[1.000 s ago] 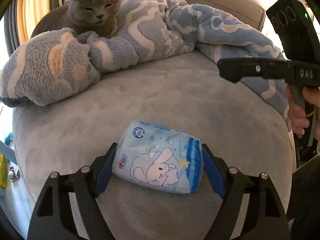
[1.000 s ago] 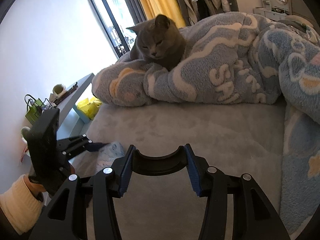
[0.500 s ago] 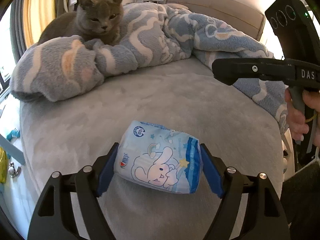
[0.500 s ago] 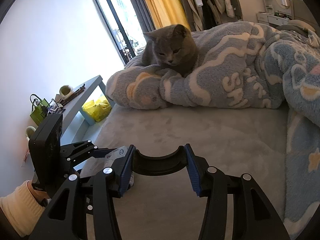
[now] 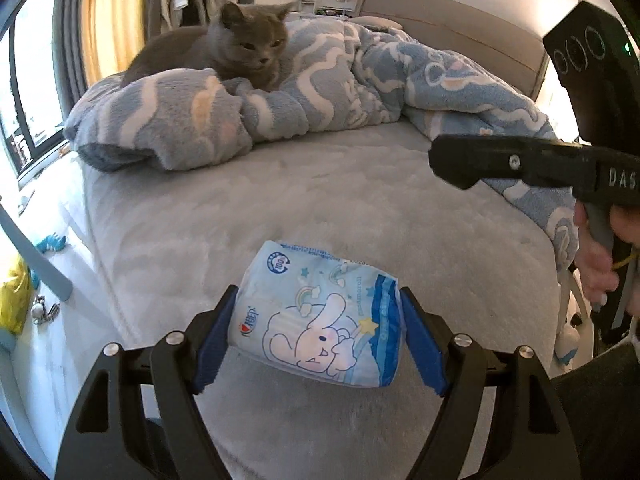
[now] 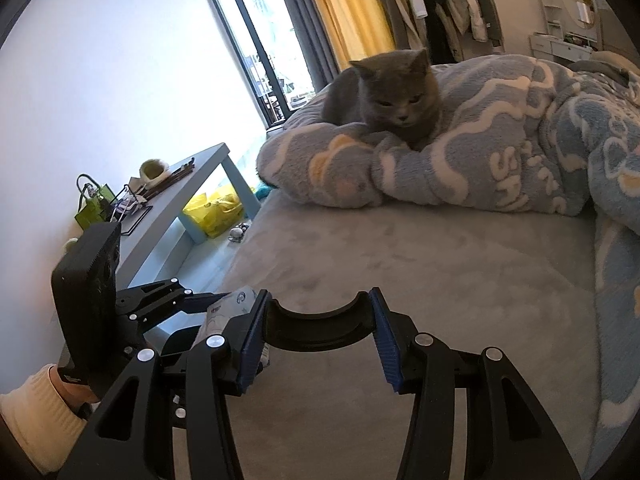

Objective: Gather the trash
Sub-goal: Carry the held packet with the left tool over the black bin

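Observation:
A light blue tissue pack (image 5: 320, 316) with a cartoon rabbit print sits between the blue pads of my left gripper (image 5: 318, 338), which is shut on it and holds it just above the grey bed (image 5: 312, 200). In the right wrist view the left gripper (image 6: 200, 304) shows at the lower left with a sliver of the pack (image 6: 226, 308) in it. My right gripper (image 6: 316, 344) is open and empty above the bed; it also shows in the left wrist view (image 5: 460, 160) at the right.
A grey cat (image 6: 392, 96) lies on a blue and white fleece blanket (image 6: 500, 140) across the far side of the bed. A light blue side table (image 6: 168, 208) with clutter and a yellow bag (image 6: 216, 208) stand left of the bed by the wall.
My left gripper has lifted the tissue pack off the bed and drawn back. The right gripper stays open and has shifted a little along with it.

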`<state>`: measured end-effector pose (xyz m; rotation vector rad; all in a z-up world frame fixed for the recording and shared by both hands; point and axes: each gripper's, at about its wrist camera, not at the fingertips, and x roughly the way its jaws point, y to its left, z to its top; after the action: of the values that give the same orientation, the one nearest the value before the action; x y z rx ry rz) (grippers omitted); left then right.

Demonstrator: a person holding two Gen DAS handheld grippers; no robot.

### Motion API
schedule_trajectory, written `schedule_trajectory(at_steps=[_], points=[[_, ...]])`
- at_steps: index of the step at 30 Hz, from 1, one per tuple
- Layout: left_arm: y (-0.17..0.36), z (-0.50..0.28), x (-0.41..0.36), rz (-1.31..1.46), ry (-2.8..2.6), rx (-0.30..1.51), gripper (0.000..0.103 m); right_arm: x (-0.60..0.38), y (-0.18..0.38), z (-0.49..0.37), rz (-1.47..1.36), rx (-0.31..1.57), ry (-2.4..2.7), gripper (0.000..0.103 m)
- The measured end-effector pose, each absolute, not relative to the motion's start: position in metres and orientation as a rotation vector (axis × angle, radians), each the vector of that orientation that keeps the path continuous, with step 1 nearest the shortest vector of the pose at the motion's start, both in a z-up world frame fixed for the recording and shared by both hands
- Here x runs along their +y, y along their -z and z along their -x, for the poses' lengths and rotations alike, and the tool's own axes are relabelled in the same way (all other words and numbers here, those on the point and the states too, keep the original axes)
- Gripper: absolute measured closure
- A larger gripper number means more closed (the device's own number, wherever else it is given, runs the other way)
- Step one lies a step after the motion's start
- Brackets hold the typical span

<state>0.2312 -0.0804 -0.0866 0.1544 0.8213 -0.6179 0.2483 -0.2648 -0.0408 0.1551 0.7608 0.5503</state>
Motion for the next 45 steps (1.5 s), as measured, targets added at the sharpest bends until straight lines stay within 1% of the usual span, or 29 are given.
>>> schedule_trajectory(at_steps=[15, 24, 32, 45], points=[[0.078, -0.207, -0.021, -0.054, 0.398, 0.845, 0.023, -0.220, 0.039, -0.224, -0.144, 0.758, -0.592, 0.053], [0.080, -0.191, 0.022, -0.031, 0.256, 0.865, 0.023, -0.175, 0.040, -0.220, -0.125, 0.764, -0.641, 0.053], [0.092, -0.178, 0.061, 0.016, 0.153, 0.919, 0.023, -0.126, 0.040, -0.214, -0.102, 0.773, -0.700, 0.053], [0.126, -0.175, 0.125, 0.118, 0.043, 1.071, 0.023, -0.061, 0.045, -0.214, -0.061, 0.804, -0.777, 0.053]])
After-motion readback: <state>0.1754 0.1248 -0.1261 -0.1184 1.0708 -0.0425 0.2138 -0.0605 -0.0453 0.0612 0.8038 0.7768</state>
